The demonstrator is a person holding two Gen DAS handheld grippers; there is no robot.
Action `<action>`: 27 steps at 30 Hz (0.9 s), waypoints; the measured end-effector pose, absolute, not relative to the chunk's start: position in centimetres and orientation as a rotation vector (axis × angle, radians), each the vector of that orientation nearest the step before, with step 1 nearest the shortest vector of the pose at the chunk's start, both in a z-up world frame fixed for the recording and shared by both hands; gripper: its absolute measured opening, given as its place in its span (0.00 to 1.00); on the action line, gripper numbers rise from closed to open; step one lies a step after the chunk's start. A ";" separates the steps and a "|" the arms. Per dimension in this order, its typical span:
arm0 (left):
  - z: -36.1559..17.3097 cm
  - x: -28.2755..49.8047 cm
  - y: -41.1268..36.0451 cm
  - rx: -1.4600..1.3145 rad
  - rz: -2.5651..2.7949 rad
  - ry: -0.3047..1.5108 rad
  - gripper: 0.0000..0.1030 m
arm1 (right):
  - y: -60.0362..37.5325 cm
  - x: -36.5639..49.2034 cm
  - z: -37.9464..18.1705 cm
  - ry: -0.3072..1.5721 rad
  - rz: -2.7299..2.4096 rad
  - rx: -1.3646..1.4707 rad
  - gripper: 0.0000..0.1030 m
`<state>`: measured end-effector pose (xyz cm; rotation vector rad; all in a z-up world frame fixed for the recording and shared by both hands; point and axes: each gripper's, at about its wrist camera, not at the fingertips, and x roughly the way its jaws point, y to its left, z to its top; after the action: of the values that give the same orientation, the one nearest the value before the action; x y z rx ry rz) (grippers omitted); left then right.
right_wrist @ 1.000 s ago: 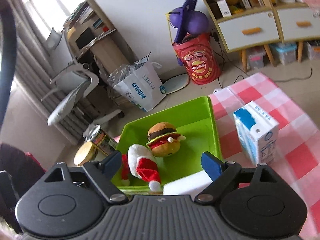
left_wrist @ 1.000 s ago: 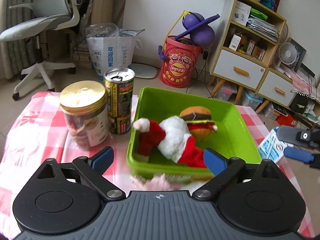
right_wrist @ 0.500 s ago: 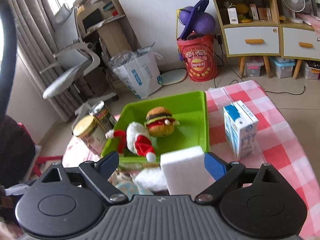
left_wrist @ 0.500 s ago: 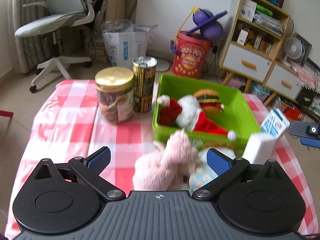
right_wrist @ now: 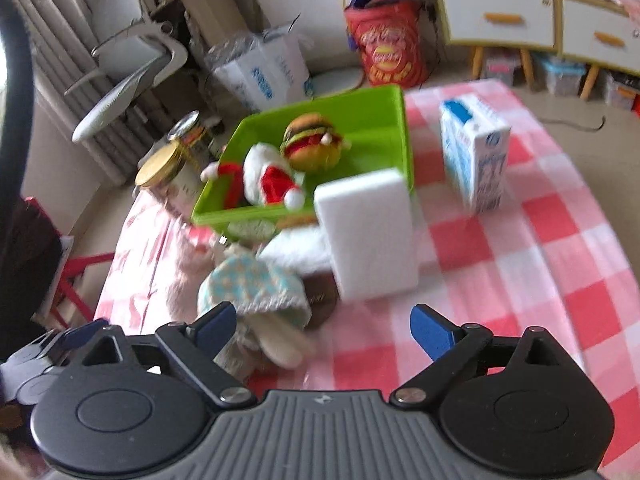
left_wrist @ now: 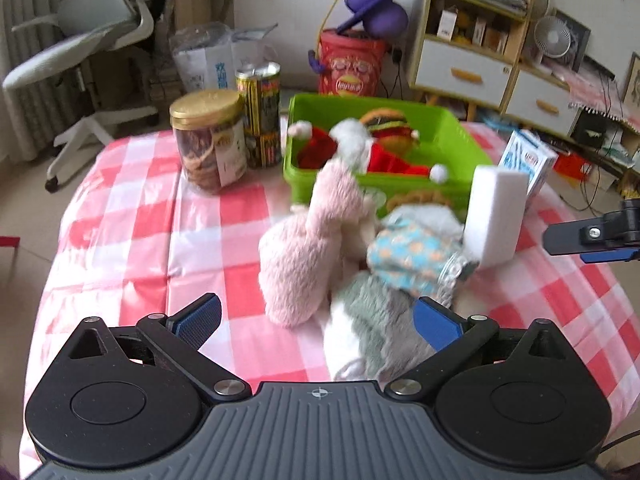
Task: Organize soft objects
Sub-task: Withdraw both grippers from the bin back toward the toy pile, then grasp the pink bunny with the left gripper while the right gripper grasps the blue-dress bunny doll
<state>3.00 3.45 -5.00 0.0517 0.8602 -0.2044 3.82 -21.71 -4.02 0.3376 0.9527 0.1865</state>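
A: Left gripper (left_wrist: pixel 316 316) first. Fingers spread wide, nothing pinched. Grey-and-white plush (left_wrist: pixel 372 336) lying partly between the blue pads (left_wrist: pixel 198 318), close against the right-hand one, though hard to tell whether touching.

B: Right gripper (right_wrist: pixel 324 326) the same? Fingers wide apart, just been opening further, gripping nothing. Only bare check cloth between the tips. Left-hand tip right by the blue dotted fabric (right_wrist: pixel 256 284) of a soft toy.

A: Beyond the left fingers: pink plush (left_wrist: pixel 308 248) on the worktop (left_wrist: pixel 132 220), leaning against the dotted one (left_wrist: pixel 412 256). Whole heap just in front of the green bin (left_wrist: pixel 460 140).

B: White sponge block (right_wrist: pixel 366 236) standing upright beside that heap, near the bin's front corner. Blurred in the right wrist view.

A: Inside the bin: Santa plush (left_wrist: pixel 352 148) and burger plush (left_wrist: pixel 386 126), side by side.

B: Seen from the right too: Santa (right_wrist: pixel 266 178) nearer the front wall, burger (right_wrist: pixel 312 142) behind.

A: Left of the bin: gold-lidded jar (left_wrist: pixel 210 140) and a tall can (left_wrist: pixel 260 114), touching or nearly so.

B: Right of the bin: blue-and-white carton (right_wrist: pixel 476 156), upright, apart from the sponge.

A: Right gripper's tip poking in at the left view's right edge, level with the sponge.
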 end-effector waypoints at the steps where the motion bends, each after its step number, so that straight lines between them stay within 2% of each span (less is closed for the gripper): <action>1: -5.3 3.1 3.7 0.045 -0.203 0.871 0.95 | -21.7 3.7 -4.1 0.956 0.194 0.340 0.68; 6: -6.4 3.7 4.9 0.011 -0.186 0.867 0.95 | -21.4 4.1 -4.7 0.969 0.189 0.358 0.68; 10: -7.3 4.1 5.5 0.015 -0.217 0.760 0.95 | -20.8 4.7 -5.4 0.972 0.213 0.388 0.68; 16: -8.9 5.7 6.1 -0.038 -0.209 0.777 0.92 | -18.7 5.7 -6.5 0.968 0.285 0.372 0.68; 19: -9.6 6.3 6.1 -0.050 -0.185 0.799 0.88 | -17.7 6.4 -7.1 0.956 0.326 0.390 0.68; 21: -10.0 6.8 6.2 -0.069 -0.178 0.811 0.82 | -17.2 6.8 -7.5 0.949 0.338 0.402 0.68; 27: -10.6 7.3 6.1 -0.115 -0.184 0.834 0.77 | -16.8 8.2 -8.7 0.929 0.319 0.451 0.68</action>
<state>7.33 6.10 -10.60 -0.1153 0.8343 -0.1845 8.21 -16.79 -8.68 0.4507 0.9288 0.3193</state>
